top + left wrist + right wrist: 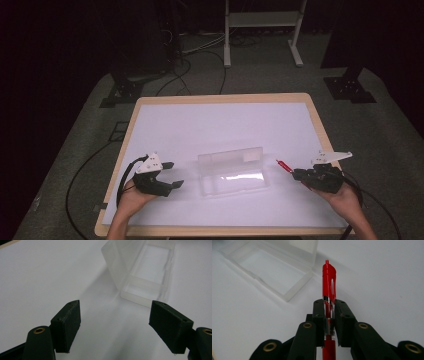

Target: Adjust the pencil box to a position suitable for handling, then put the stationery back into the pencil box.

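A clear plastic case (231, 171) lies open in the middle of the white table, its lid standing up at the back. The case (146, 272) lies just ahead of my left gripper (115, 326), whose black jaws stand wide apart with nothing between them. That left gripper (172, 175) hovers to the left of the case. My right gripper (296, 173), right of the case, is shut on a red pen (283, 165). The red pen (329, 281) sticks out past the jaws with its clip end forward, toward the near corner of the case (272, 272).
The white sheet covers a wooden-edged table (316, 112). Beyond the table stand a white metal frame (262, 30) and dark stands on a grey floor, with cables trailing there. A cable runs from each gripper off the near edge.
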Tool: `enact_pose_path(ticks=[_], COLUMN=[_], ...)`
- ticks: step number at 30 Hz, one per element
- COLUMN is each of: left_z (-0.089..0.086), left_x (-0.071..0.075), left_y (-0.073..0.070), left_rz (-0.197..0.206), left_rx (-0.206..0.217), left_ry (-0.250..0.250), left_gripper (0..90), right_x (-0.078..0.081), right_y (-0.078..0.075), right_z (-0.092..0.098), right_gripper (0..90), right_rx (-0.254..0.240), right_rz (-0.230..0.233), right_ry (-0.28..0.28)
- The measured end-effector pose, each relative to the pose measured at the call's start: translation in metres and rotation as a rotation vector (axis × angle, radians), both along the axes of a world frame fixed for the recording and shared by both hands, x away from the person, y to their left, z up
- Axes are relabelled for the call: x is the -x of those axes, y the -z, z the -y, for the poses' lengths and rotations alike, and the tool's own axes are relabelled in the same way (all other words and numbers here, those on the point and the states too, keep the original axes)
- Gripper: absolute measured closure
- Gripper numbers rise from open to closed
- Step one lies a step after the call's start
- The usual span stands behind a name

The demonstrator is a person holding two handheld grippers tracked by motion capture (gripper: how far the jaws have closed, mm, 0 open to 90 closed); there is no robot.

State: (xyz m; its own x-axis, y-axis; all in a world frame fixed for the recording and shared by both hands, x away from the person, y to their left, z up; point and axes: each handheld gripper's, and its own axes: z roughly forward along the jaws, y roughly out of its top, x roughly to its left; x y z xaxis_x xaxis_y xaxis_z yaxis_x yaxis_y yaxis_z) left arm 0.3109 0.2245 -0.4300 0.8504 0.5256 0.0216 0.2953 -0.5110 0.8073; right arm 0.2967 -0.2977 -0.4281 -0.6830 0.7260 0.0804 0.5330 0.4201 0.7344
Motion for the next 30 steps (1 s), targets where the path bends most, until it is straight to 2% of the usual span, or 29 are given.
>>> enact_pose_path(ticks=[3, 6, 12, 18, 27, 30], left_z=[-0.004, -0.010, -0.016, -0.019, -0.021, -0.022], left_x=[-0.001, -0.001, -0.001, 0.000, 0.000, 0.000], left_y=[0.001, 0.000, 0.000, 0.000, 0.001, 0.002], left_rz=[0.001, -0.003, -0.015, -0.002, -0.007, -0.009], left_rx=[-0.005, 0.011, 0.029, 0.025, 0.023, 0.024], left_ry=[-0.018, -0.030, -0.057, -0.076, -0.081, -0.085], left_gripper=[22.5, 21.5, 19.3, 18.4, 18.2, 18.2], right_x=[0.001, 0.001, -0.002, -0.005, -0.009, -0.011], right_y=[-0.007, -0.014, -0.024, -0.038, -0.044, -0.044], right_z=[-0.006, -0.012, -0.023, -0.038, -0.049, -0.053], right_gripper=[78.6, 78.6, 78.6, 78.6, 78.6, 78.7], right_rx=[-0.010, -0.021, -0.011, -0.009, -0.011, -0.026], right_rz=[0.002, 0.005, 0.003, 0.024, 0.018, 0.012], right_ry=[-0.027, -0.057, -0.106, -0.170, -0.229, -0.247])
